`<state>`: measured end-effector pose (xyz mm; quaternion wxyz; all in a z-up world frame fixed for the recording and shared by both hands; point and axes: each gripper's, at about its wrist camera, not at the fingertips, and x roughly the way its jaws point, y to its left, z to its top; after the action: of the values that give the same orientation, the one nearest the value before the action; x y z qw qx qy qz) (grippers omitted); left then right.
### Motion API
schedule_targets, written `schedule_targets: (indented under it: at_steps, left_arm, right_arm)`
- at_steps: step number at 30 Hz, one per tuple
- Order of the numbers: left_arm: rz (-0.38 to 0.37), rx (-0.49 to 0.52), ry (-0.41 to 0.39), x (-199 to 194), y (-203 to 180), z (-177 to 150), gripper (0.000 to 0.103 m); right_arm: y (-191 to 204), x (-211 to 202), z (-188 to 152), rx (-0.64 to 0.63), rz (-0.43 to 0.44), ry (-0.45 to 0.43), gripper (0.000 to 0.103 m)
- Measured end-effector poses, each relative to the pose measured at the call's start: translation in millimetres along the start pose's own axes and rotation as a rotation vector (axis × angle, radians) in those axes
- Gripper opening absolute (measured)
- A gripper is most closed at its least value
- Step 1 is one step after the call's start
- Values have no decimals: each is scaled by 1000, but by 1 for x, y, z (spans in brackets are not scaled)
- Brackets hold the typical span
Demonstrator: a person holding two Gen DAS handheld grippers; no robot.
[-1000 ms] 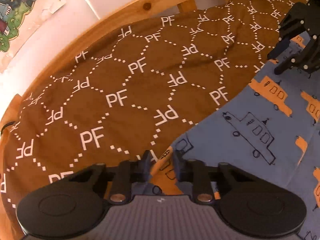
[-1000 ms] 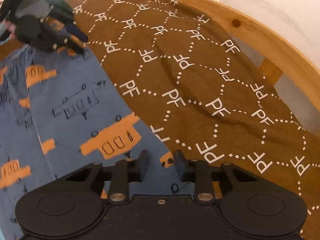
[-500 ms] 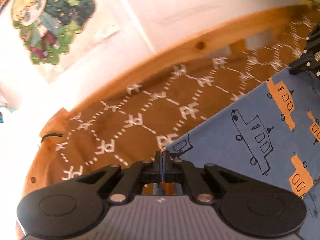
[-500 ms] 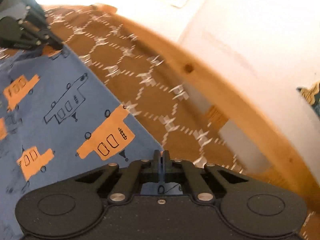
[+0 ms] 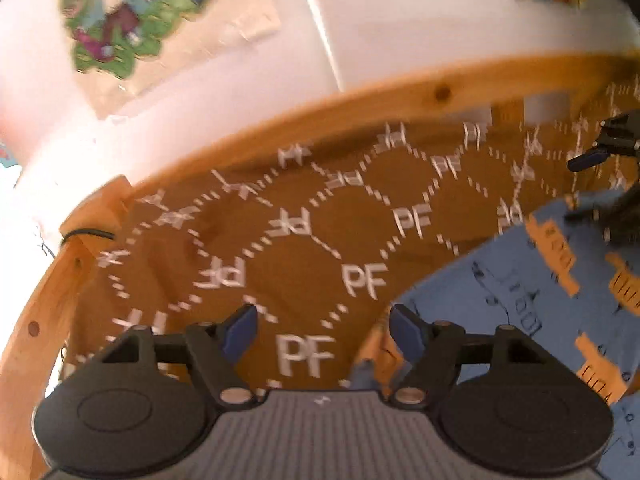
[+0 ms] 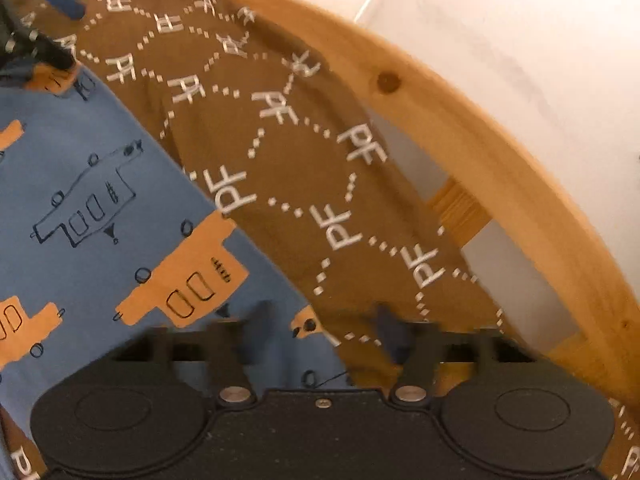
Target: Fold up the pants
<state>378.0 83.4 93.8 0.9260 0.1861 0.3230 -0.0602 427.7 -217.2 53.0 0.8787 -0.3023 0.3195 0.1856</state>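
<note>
We see a wooden bed frame [image 5: 360, 100] around a brown PF-print cover [image 5: 304, 240]. Blue pants [image 6: 80, 200] with orange trucks lie flat on the cover. Left tool [image 5: 322, 326]: jaws opening, nothing between, pants corner just beside its right finger. Right tool [image 6: 320, 332]: jaws opening, blurred, above pants edge, not pressing it.

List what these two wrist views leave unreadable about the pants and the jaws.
- Blue truck-print pants: cut off by both frames' edges, so the fold's shape is unknown.
- Right gripper: motion-blurred in its own view while its jaws open.
- Pants corner under the left gripper: hidden behind its body; its jaws are opening.
</note>
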Motion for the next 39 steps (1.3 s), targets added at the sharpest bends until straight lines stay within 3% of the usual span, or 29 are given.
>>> schedule_targets:
  at_steps: [4,8,10,12,15,17,18,19,20,23,28,35,39]
  left_arm:
    - [-46,-63,-24,-9,25,-4,83]
    - [-177,-112,3,-14,36,-16,83]
    - [-194,-90,33,-13,32,-21,73]
    - [-176,-31,80,-11,21,-23,39]
    - [-138,37,118,-6,7,-22,14]
    - [-135,-1,132,-4,5,-18,6]
    - [-123,-21,136,-4,4,-17,3]
    - [-111,-31,137,-4,4,-17,3]
    - [-94,-27,135,-4,3,-17,2]
    - [-46,-9,109,-10,-2,-22,1]
    - [-29,63,36,-32,-5,-24,1]
    - [-62,155,-117,-91,-10,-42,1]
    - [-75,292,-210,-136,-24,-63,1]
  right_arm:
    - [-6,-10,3,31,45,-50,73]
    - [2,-7,9,62,99,-44,73]
    - [10,-2,10,35,109,-28,68]
    - [14,3,13,39,123,-12,61]
    - [12,13,21,84,155,16,52]
    - [12,18,24,104,169,37,44]
    - [12,21,26,108,170,42,28]
    - [13,21,28,111,168,46,6]
    - [13,20,28,117,166,47,1]
    - [17,9,26,110,164,30,0]
    - [22,-35,17,133,122,-84,0]
    - [51,-135,-23,99,120,-232,0]
    - [71,-190,-49,101,156,-278,0]
